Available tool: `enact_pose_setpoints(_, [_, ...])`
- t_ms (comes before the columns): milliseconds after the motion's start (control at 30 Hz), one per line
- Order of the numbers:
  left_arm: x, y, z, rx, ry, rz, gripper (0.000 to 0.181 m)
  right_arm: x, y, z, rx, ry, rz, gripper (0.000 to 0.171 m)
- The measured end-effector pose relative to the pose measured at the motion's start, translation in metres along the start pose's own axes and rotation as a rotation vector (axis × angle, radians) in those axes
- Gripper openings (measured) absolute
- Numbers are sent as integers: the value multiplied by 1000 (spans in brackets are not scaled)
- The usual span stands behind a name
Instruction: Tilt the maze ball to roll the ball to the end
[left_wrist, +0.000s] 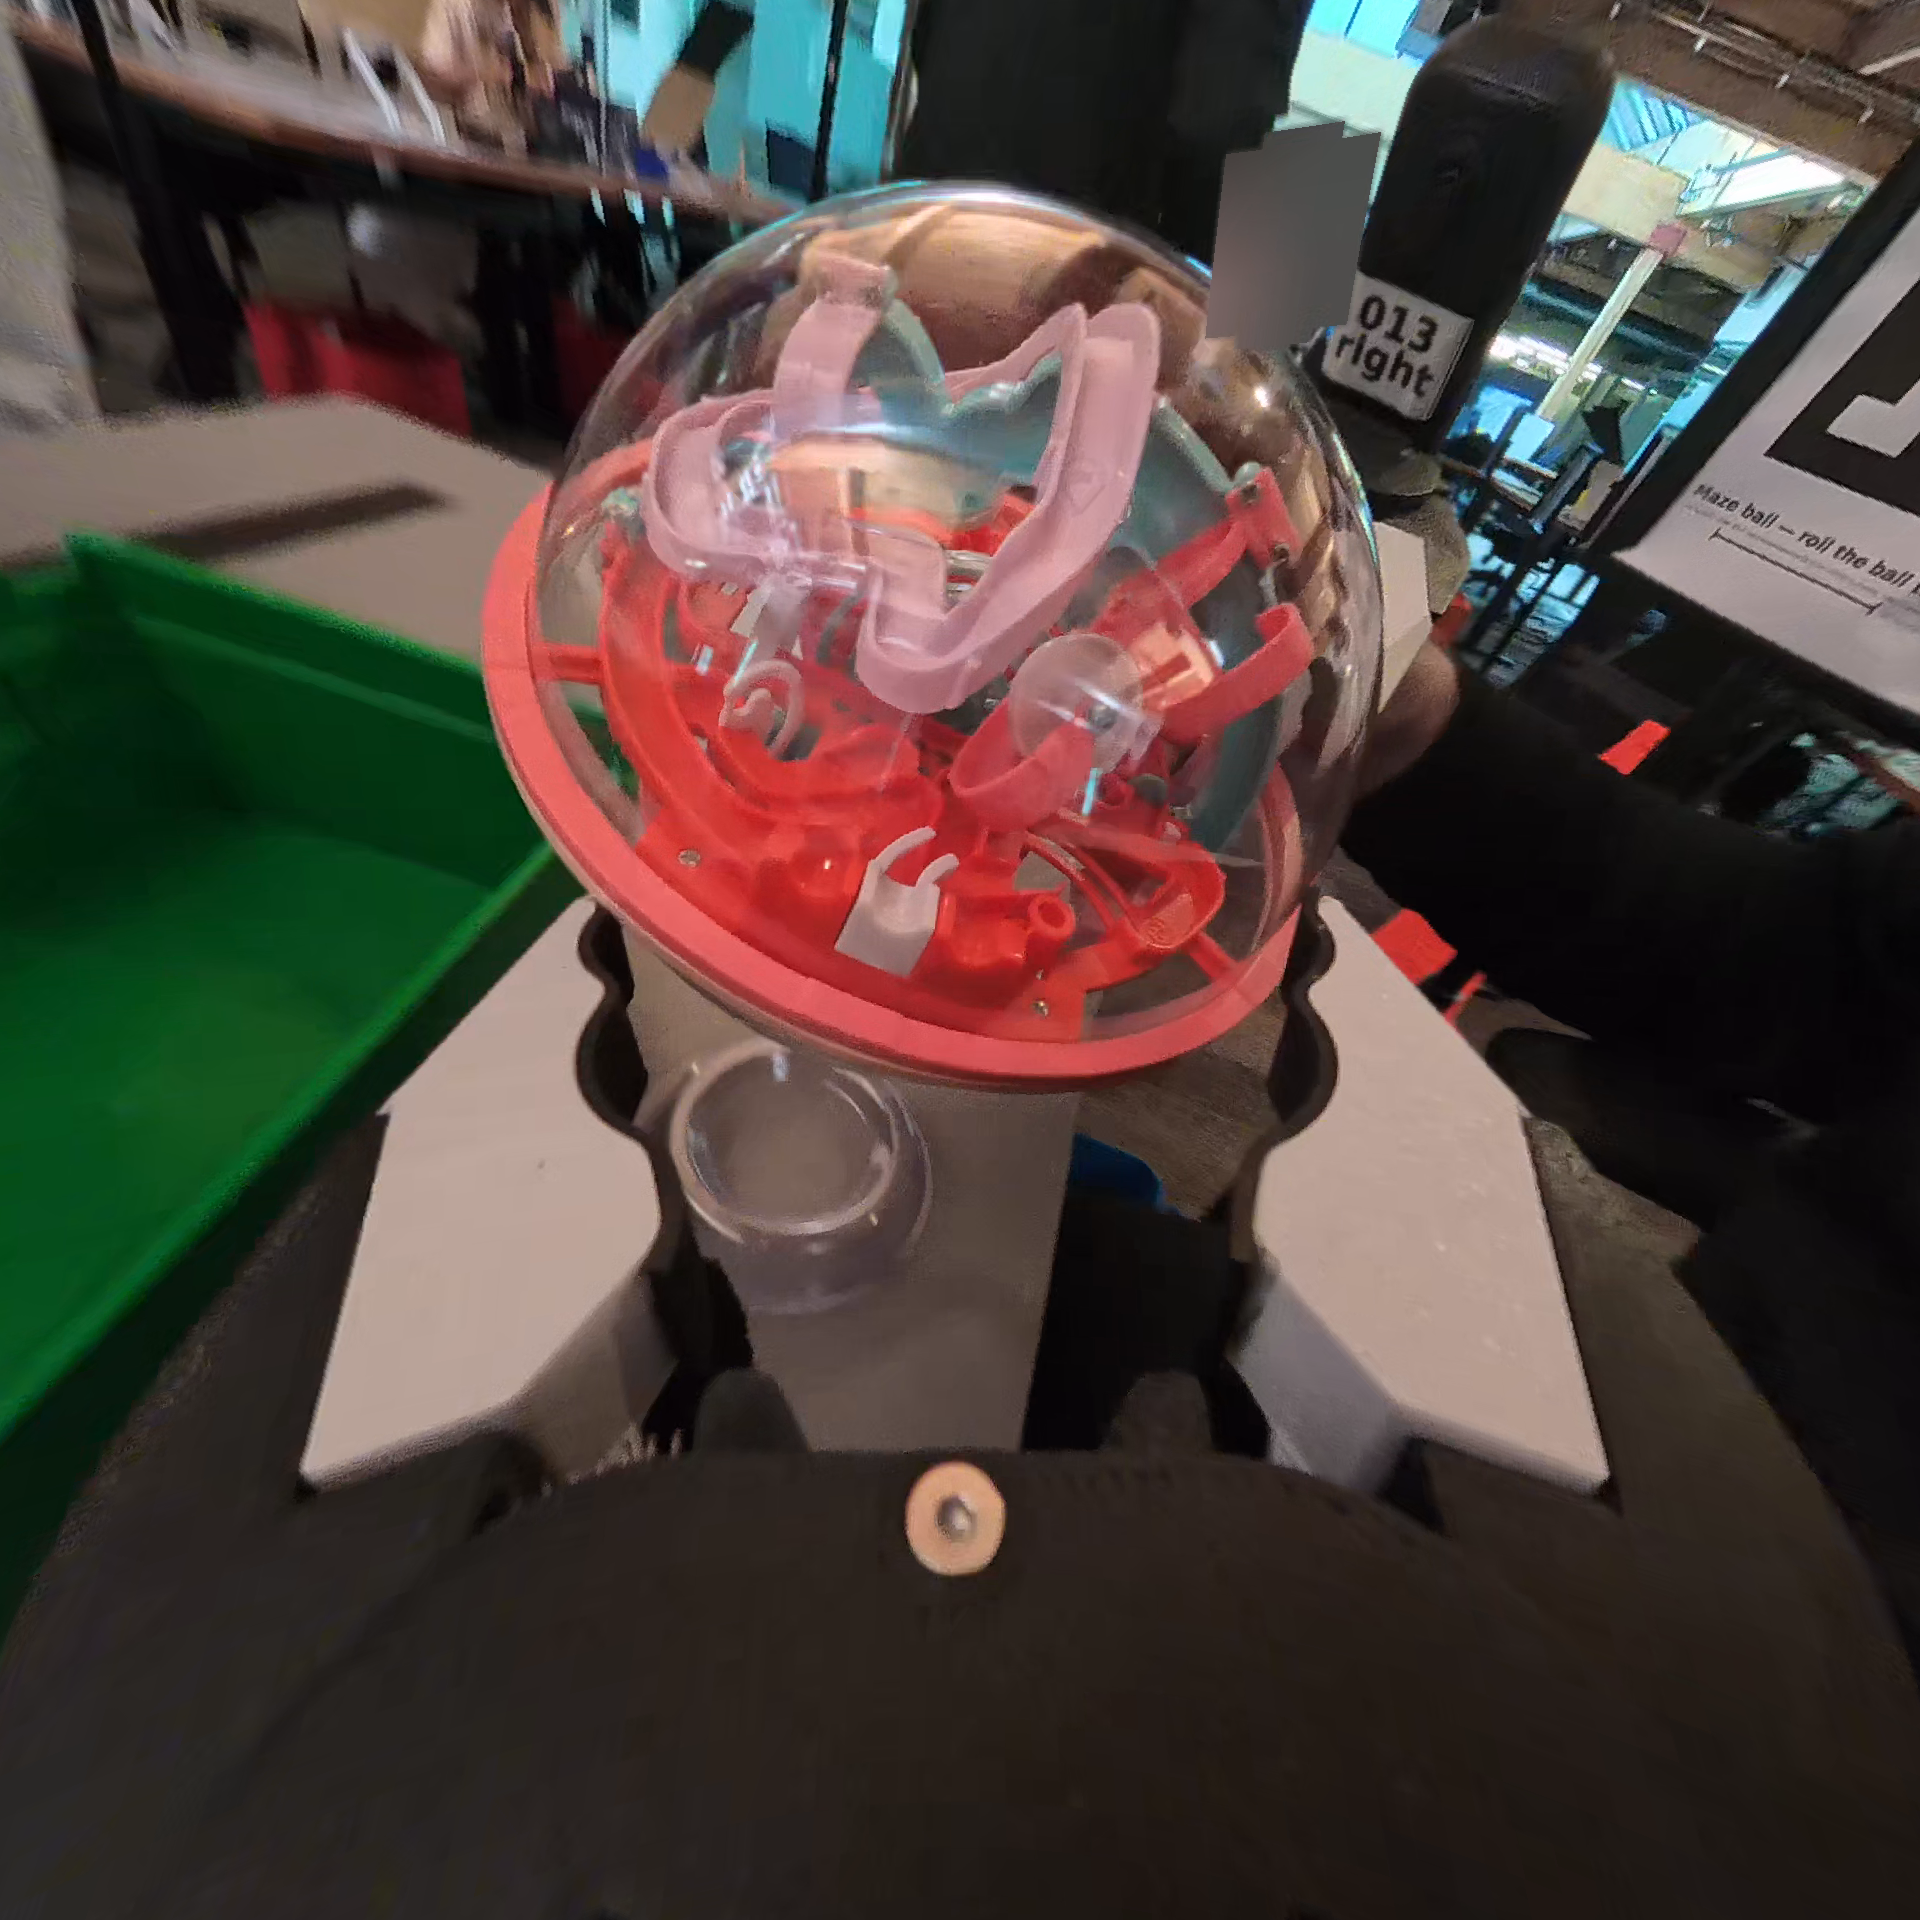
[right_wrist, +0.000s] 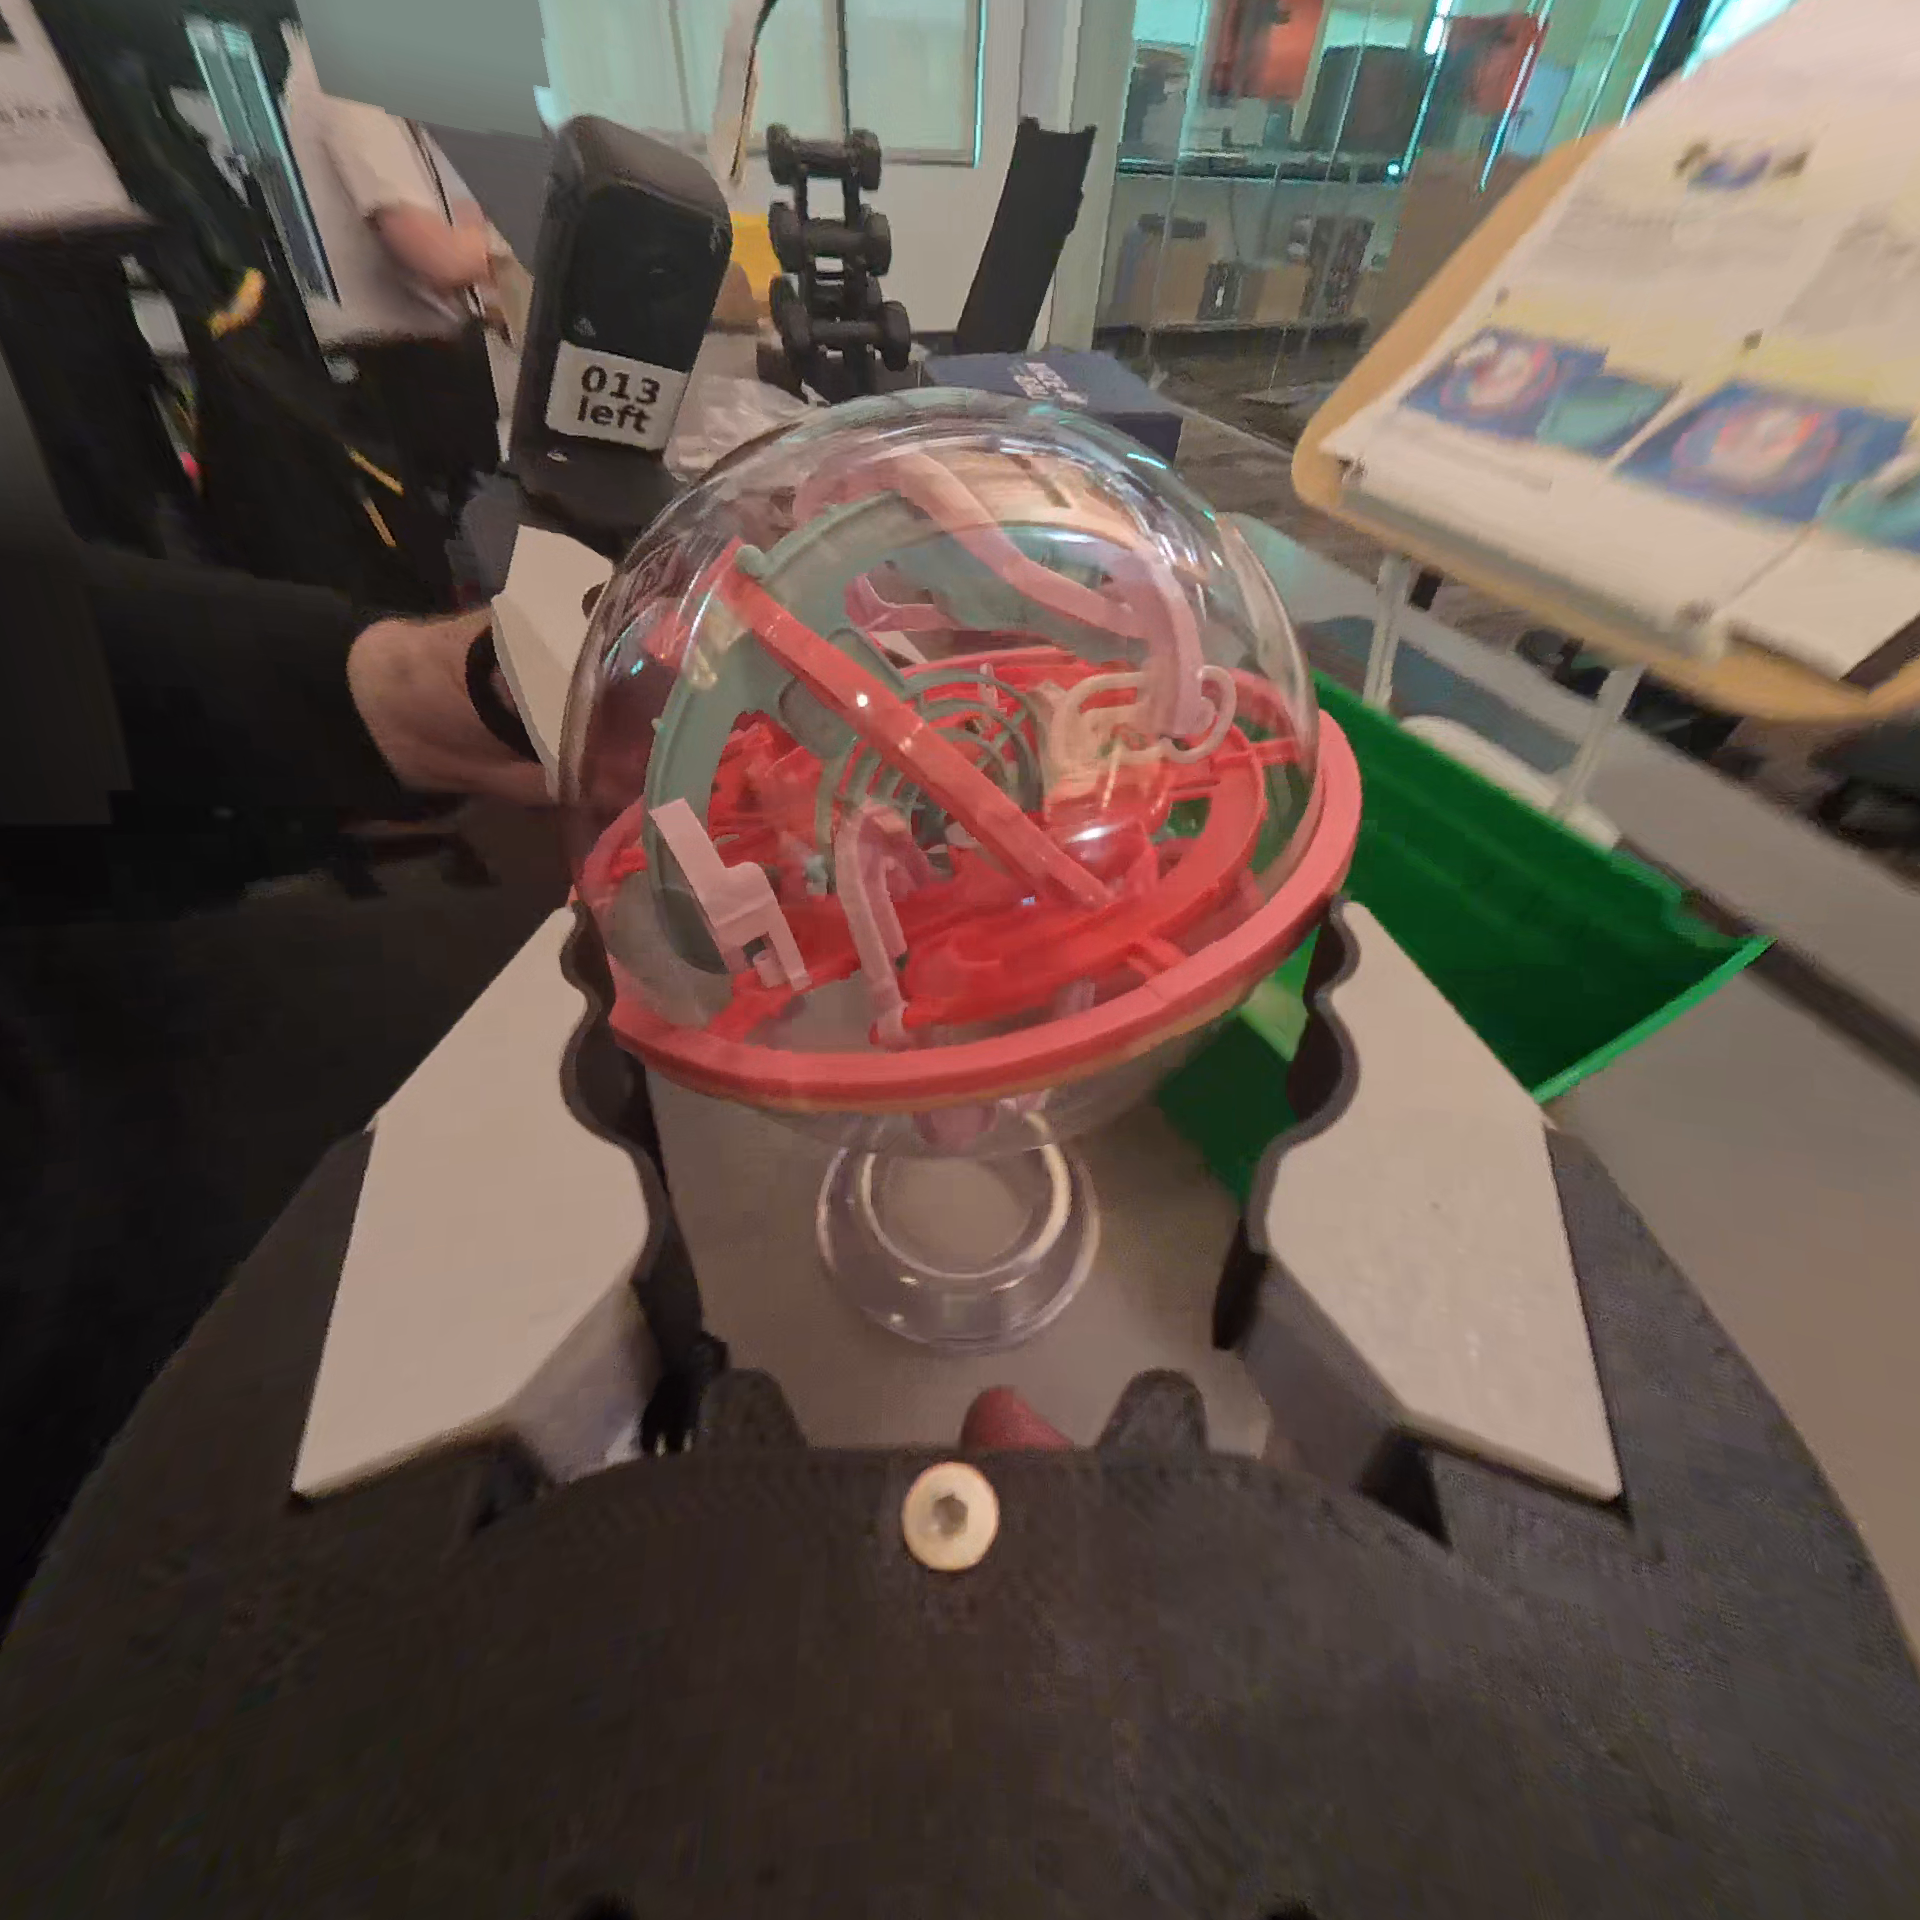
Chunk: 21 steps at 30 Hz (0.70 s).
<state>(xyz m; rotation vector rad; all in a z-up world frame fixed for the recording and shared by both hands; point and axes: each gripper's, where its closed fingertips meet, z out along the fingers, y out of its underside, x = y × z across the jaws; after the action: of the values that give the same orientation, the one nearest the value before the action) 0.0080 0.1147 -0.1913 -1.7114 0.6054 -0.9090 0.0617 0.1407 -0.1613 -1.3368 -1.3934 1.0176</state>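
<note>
The maze ball (left_wrist: 935, 644) is a clear sphere with red, pink and grey-green tracks and a red ring round its middle. My left gripper (left_wrist: 951, 935) is shut on it, its fingertips (left_wrist: 603, 945) pressing the ring from both sides. The ball is tilted and held above its clear ring stand (left_wrist: 800, 1184). My right gripper (right_wrist: 956, 935) is shut on the same maze ball (right_wrist: 956, 748) from the opposite side, above the stand (right_wrist: 956, 1236). I cannot pick out the small ball inside the maze for sure.
A green bin (left_wrist: 208, 935) stands beside the ball on the grey table; it also shows in the right wrist view (right_wrist: 1507, 935). A sign board (left_wrist: 1818, 416) stands at the right. A tilted board with papers (right_wrist: 1662, 416) stands behind the bin. People are in the background.
</note>
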Motion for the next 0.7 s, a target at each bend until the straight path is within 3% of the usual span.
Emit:
enact_pose_setpoints(267, [10, -71, 9, 282, -7, 184, 129, 4, -103, -15, -82, 14, -451, 131])
enact_pose_setpoints(367, [16, -82, 29, 291, 21, 202, 130, -9, -140, -14, -132, -33, -586, 130])
enact_pose_setpoints(500, [33, -117, 40, 437, 76, 172, 131, -20, -182, -9, -207, -66, -634, 127])
enact_pose_setpoints(700, [43, -147, 42, 559, 136, 119, 131, -29, -213, 6, -331, -93, -654, 123])
